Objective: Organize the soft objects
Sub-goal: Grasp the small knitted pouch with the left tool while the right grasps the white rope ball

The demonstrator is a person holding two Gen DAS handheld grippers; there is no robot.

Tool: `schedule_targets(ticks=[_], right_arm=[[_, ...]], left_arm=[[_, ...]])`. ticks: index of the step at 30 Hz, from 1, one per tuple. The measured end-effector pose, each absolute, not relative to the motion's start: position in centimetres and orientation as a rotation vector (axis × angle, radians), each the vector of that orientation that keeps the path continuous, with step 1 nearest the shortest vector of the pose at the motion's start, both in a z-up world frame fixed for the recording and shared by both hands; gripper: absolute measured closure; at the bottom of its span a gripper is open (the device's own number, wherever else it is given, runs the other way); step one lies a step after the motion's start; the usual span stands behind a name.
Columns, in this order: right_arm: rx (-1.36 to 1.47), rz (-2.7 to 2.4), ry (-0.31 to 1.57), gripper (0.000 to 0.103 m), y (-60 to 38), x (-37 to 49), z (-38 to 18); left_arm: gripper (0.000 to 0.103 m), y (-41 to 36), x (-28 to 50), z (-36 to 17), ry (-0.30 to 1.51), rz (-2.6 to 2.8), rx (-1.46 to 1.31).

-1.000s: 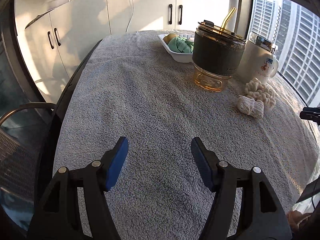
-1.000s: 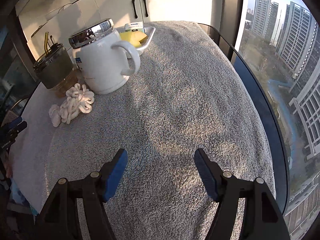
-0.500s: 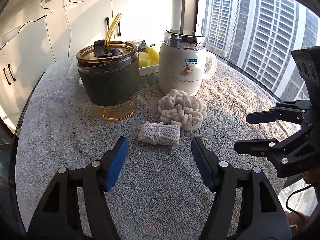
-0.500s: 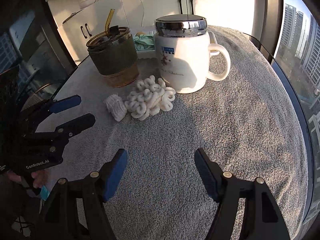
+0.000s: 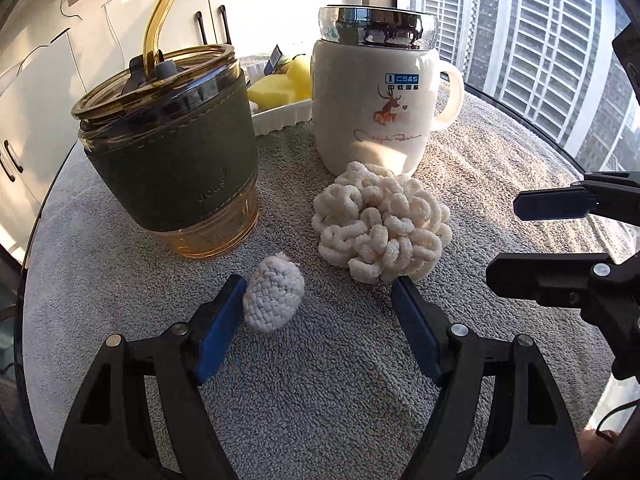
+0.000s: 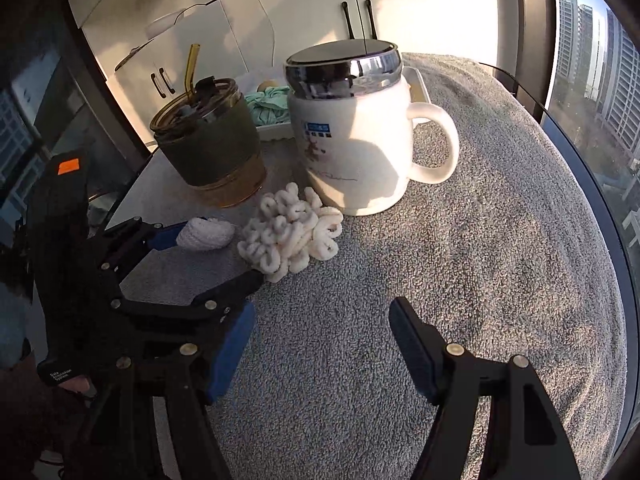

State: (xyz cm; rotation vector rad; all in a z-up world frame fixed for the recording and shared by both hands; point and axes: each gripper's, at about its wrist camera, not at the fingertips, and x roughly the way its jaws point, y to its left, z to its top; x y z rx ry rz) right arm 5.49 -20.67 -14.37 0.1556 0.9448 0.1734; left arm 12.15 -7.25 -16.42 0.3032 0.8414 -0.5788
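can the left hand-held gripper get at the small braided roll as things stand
Probably yes. The left hand-held gripper has just been opening, and the small braided roll lies between its open fingers by the left pad, with nothing over it.

A round table with a dark rim (image 5: 30, 248) carries everything, covered by a grey terry towel (image 5: 320, 392). Directly on the towel stand an amber glass tumbler (image 5: 176, 160) with a green sleeve and straw at the left, a lidded white mug (image 5: 372, 120) right of it, and a white tray (image 5: 280, 114) behind them at the far side. Nearer lie a small rolled white woven cloth (image 5: 274, 300) and, right of it, a cream looped scrunchie (image 5: 380, 224) just in front of the mug.
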Motion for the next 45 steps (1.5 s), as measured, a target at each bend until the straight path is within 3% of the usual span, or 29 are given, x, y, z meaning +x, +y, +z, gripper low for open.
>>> schedule_targets(ticks=[3,4,5,6,20,23,24,25,32,36,43,44,45], right_arm=[[0.192,0.174,0.945,0.03,-20.4,6.9,-14.6],[0.208,0.179,0.945,0.03,-20.4,7.4,-14.7],[0.223,0.181,0.944,0.03,-20.3,7.9,-14.7],[0.232,0.173,0.944,0.03,-20.2,8.3,-14.8],[0.155,0.134,0.987,0.03,-15.5,11.7,-16.1],[0.12,0.095,0.99,0.048,-14.8,12.0,-16.4],[0.109,0.1,0.995,0.064,-14.6,12.0,-16.4],[0.124,0.122,1.001,0.068,-14.6,11.8,-16.3],[0.169,0.176,0.971,0.082,-15.3,8.7,-14.9],[0.174,0.193,0.941,0.095,-16.1,6.2,-13.7],[0.165,0.182,0.931,0.094,-19.2,3.9,-13.3],[0.164,0.168,0.943,0.089,-19.5,3.7,-13.5],[0.171,0.154,0.948,0.07,-20.2,3.3,-13.4]], left_arm=[[0.03,-6.0,13.0,-16.6,0.876,-0.576,0.214],[0.035,-5.4,13.2,-16.5,0.877,-0.581,0.174],[0.045,-4.9,13.3,-16.4,0.871,-0.585,0.14],[0.067,-4.5,13.4,-16.3,0.872,-0.585,0.117],[0.072,-3.0,11.6,-15.8,0.861,-0.57,0.138],[0.072,-2.0,11.4,-16.0,0.868,-0.563,0.099],[0.072,-1.7,11.3,-16.0,0.866,-0.561,0.087],[0.072,-1.5,11.2,-15.9,0.866,-0.561,0.078],[0.073,0.6,10.8,-15.7,0.872,-0.551,0.017],[0.073,0.5,10.2,-14.8,0.848,-0.54,0.013],[0.073,1.1,10.0,-13.9,0.828,-0.529,-0.015],[0.073,1.5,9.6,-13.8,0.831,-0.528,-0.019],[0.073,1.7,9.5,-13.9,0.833,-0.526,-0.025]])
